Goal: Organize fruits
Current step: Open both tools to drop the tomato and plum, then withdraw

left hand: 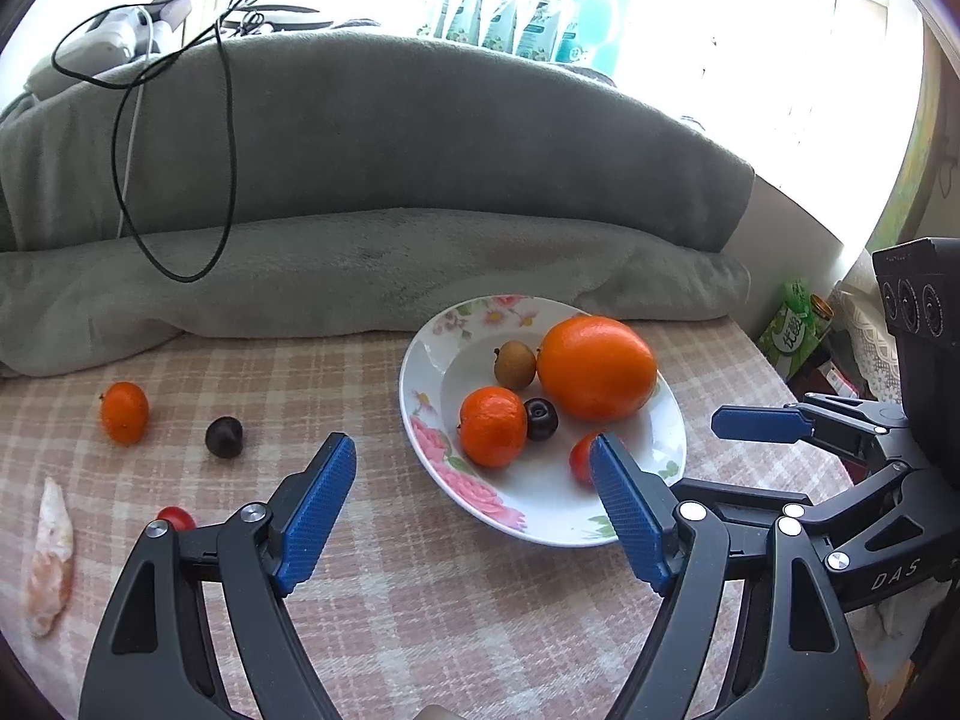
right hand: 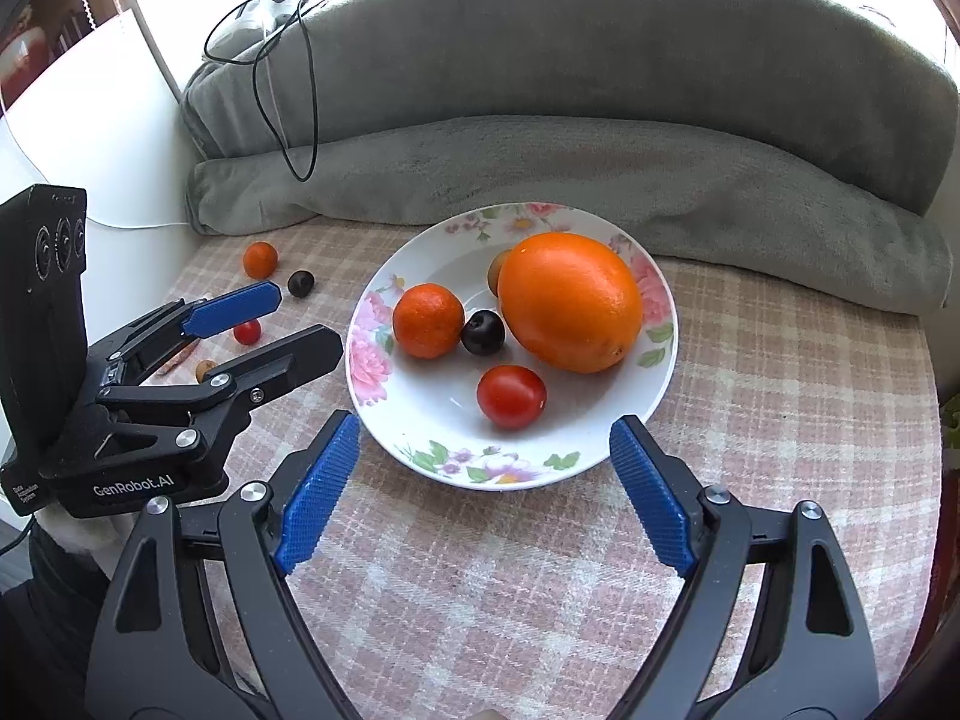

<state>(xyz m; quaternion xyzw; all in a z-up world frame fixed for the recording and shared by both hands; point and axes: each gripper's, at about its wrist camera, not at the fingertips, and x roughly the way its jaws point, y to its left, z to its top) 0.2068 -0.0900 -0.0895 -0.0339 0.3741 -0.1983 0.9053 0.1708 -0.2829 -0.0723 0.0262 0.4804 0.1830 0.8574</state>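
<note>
On the floral plate, a glossy red tomato, possibly cherry-sized, faces both hand-held grippers, jaws apart.

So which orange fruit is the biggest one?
The large orange at the back right of the flowered plate; both mandarins, one beside it and one on the cloth, are far smaller.

On the checked cloth stands one flowered plate. In it I count five fruits: one big orange, one mandarin, one dark plum, one red tomato and one brown kiwi.

Outside the plate lie one more mandarin, one more dark plum and one more small tomato. So there are two mandarins, two plums and two tomatoes in all.

Two grippers are here, the left gripper and the right gripper.
</note>
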